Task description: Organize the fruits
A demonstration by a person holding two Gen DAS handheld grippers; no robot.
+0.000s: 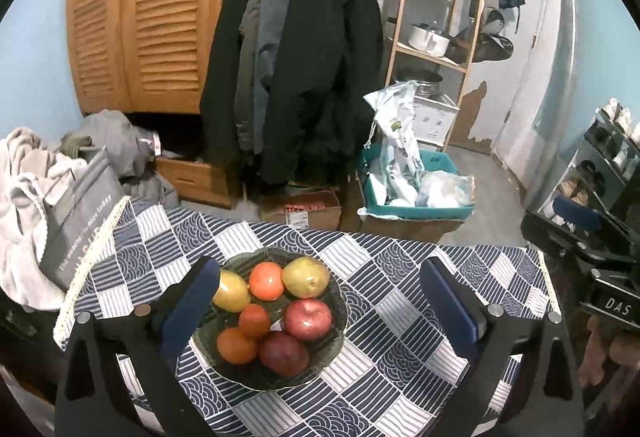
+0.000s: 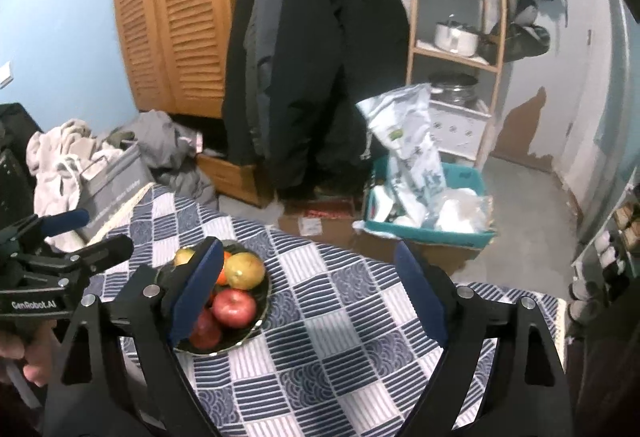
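Note:
A dark glass plate (image 1: pixel 336 353) on the checked tablecloth holds two yellow-green pears (image 1: pixel 306 276), three oranges (image 1: pixel 266 280) and two red apples (image 1: pixel 307 318). My left gripper (image 1: pixel 324 301) is open and empty above the table, its left finger over the plate's left rim. In the right wrist view the plate (image 2: pixel 262 311) with a pear (image 2: pixel 245 270) and an apple (image 2: pixel 234 308) lies at the left, partly hidden by the left finger of my right gripper (image 2: pixel 308 289), which is open and empty. The left gripper (image 2: pixel 68 253) shows at that view's left edge.
The blue and white checked tablecloth (image 1: pixel 400 357) covers the table. A grey bag (image 1: pixel 76 221) and laundry sit at the table's left edge. Behind are hung dark coats (image 1: pixel 296 57), a louvred wooden wardrobe (image 1: pixel 136 17), a teal bin (image 1: pixel 416 213), a wooden shelf (image 1: pixel 436 17) and a shoe rack (image 1: pixel 600 165).

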